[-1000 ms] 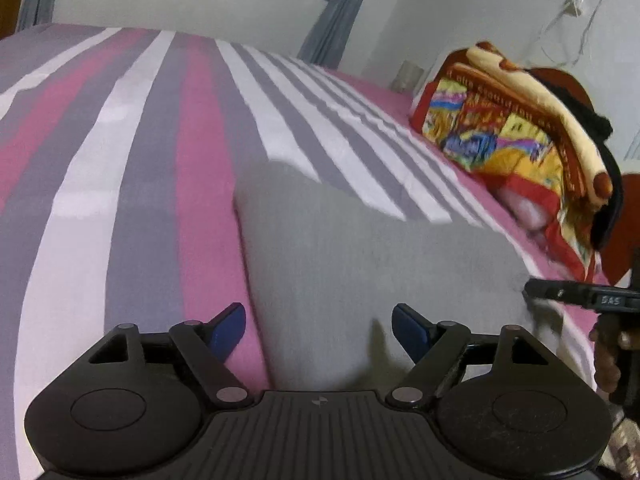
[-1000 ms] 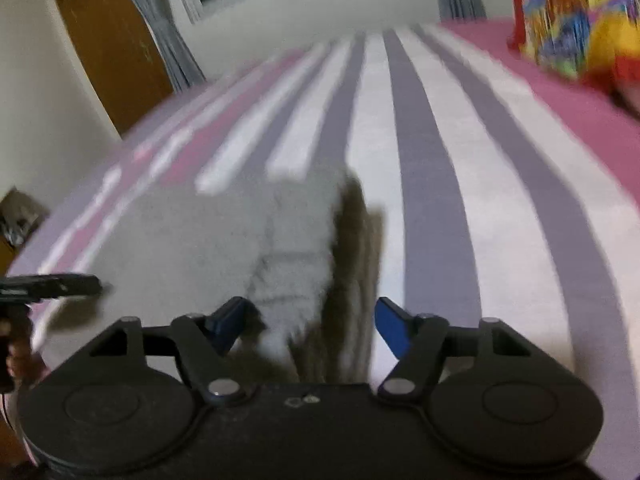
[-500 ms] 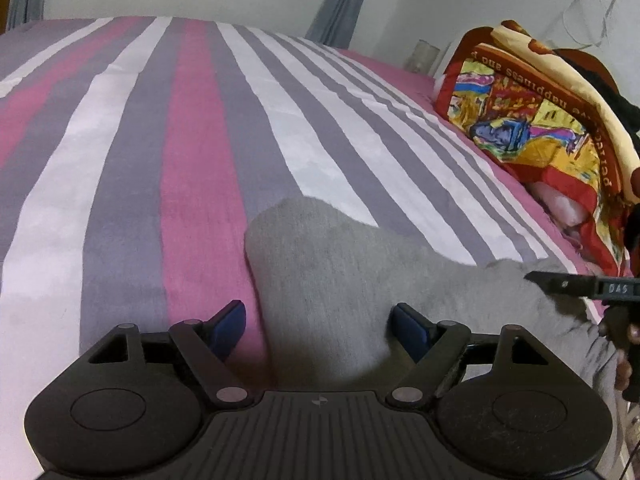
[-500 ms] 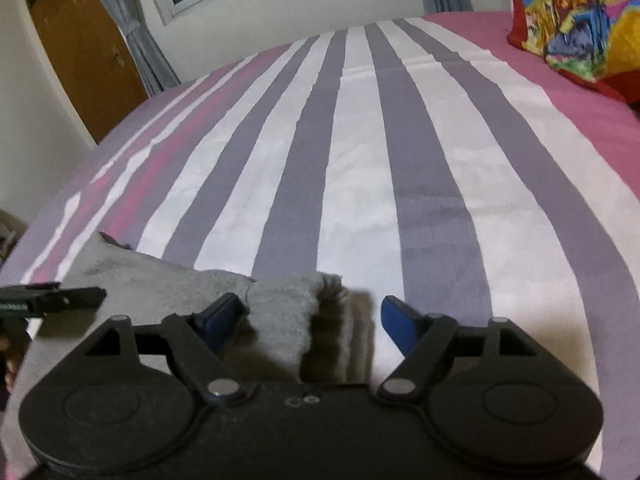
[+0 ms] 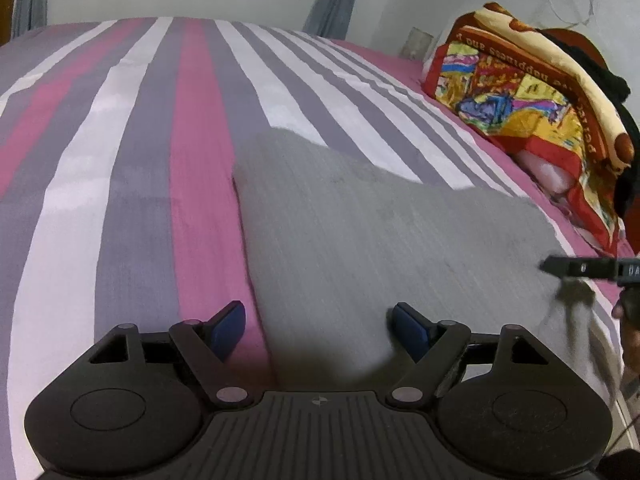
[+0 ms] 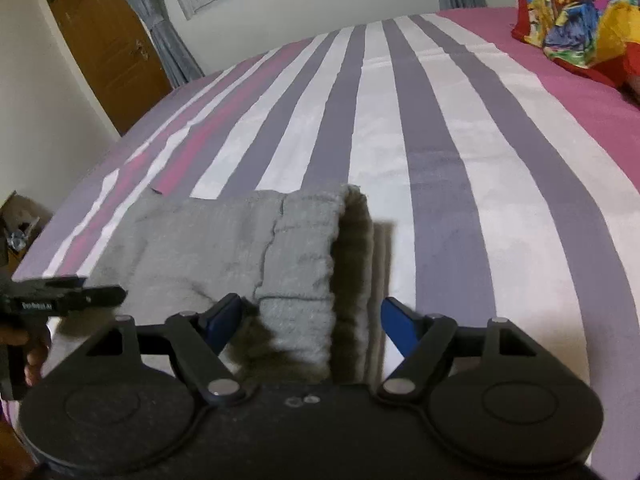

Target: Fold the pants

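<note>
The grey fleece pants (image 5: 380, 232) lie flat on the striped bed. In the right wrist view the pants (image 6: 224, 244) show a layered end with the fuzzy inside showing. My left gripper (image 5: 320, 332) is open, its blue fingertips (image 5: 228, 326) on either side of the pants' near left edge. My right gripper (image 6: 312, 320) is open over the near right end, with cloth between its fingers. Each gripper shows at the other view's edge: the right one in the left wrist view (image 5: 580, 270), the left one in the right wrist view (image 6: 64, 300).
The bed sheet (image 5: 132, 168) has pink, grey and white stripes. A colourful folded blanket (image 5: 528, 108) lies at the head of the bed on the right. A brown door (image 6: 104, 40) and a window with curtains stand beyond the bed.
Both grippers have shifted over the pants and stayed open. The pants have gone from a raised fold to lying flat on the bed.
</note>
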Action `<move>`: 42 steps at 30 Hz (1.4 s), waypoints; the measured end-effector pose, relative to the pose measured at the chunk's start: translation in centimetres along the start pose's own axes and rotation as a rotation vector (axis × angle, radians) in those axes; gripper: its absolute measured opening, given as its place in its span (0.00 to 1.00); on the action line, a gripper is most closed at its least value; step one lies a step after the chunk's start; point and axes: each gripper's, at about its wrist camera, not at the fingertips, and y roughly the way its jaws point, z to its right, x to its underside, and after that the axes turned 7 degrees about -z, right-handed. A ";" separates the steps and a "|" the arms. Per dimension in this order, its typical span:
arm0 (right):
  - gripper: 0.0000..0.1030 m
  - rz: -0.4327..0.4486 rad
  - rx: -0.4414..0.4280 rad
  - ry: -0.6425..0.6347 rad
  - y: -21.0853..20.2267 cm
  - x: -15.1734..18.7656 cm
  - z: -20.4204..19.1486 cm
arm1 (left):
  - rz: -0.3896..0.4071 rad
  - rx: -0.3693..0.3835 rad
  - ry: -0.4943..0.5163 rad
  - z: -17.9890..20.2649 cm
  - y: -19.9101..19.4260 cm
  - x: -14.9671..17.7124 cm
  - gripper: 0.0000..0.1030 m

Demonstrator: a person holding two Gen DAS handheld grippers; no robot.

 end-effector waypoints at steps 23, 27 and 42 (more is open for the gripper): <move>0.72 -0.136 -0.482 0.363 1.3 2.5 9.5 | -0.040 0.503 -0.253 -6.4 0.0 4.4 0.56; 0.67 -0.142 -0.538 0.362 1.3 2.4 10.9 | -0.036 0.587 -0.274 -7.3 0.8 4.9 0.55; 0.54 -0.211 -0.669 0.240 5.6 -0.6 9.6 | -0.076 0.748 -0.248 -6.5 5.7 2.6 0.29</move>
